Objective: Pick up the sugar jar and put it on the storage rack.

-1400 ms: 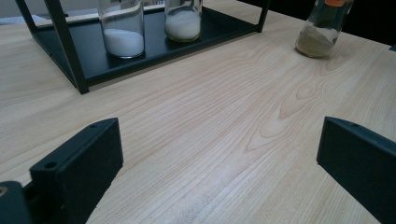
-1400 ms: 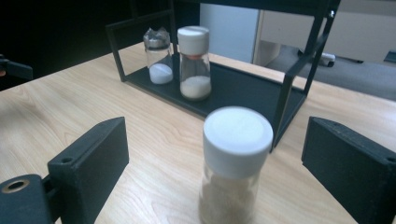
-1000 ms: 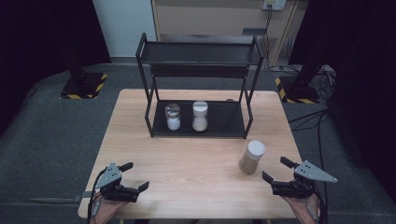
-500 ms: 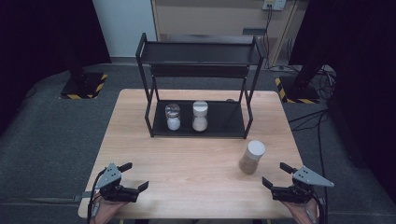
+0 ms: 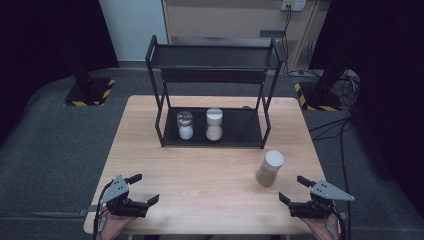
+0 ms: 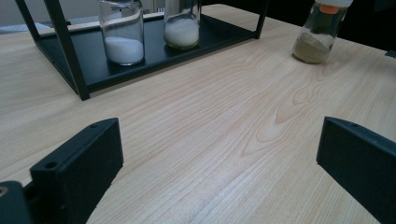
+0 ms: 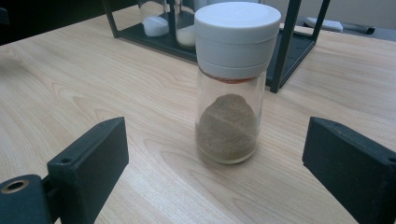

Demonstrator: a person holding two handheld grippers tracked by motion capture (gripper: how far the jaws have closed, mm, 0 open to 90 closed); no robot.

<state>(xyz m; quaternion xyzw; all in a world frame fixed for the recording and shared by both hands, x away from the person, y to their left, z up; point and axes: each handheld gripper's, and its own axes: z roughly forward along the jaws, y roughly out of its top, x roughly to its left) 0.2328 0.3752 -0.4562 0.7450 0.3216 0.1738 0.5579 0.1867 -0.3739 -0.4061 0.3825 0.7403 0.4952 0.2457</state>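
— Spice jar with the brown powder: where does it stand?

— Upright on the table, toward its right side, in front of the black rack and outside the rack's right front leg. It has a white lid, and the powder fills roughly the lower half of the glass.

— And the right gripper?

— Low over the near right corner of the table, just short of the jar and apart from it. In the right gripper view the jar sits ahead between the two black jaws, which stand wide apart with nothing between them touching either one.

— The left gripper?

— Over the near left corner, well apart from the jar. Its jaws are also spread wide and hold nothing; in the left gripper view only bare wood lies between them, with the jar far off at the upper right.

— What is on the rack?

— Two more jars on the bottom shelf, side by side: a clear-topped jar with white powder on the left, and a white-lidded jar with pale powder just beside it on the right. The upper shelf looks bare from above.

— Do the hands show?

— Only partly, at the bottom edge of the high view, under each gripper.
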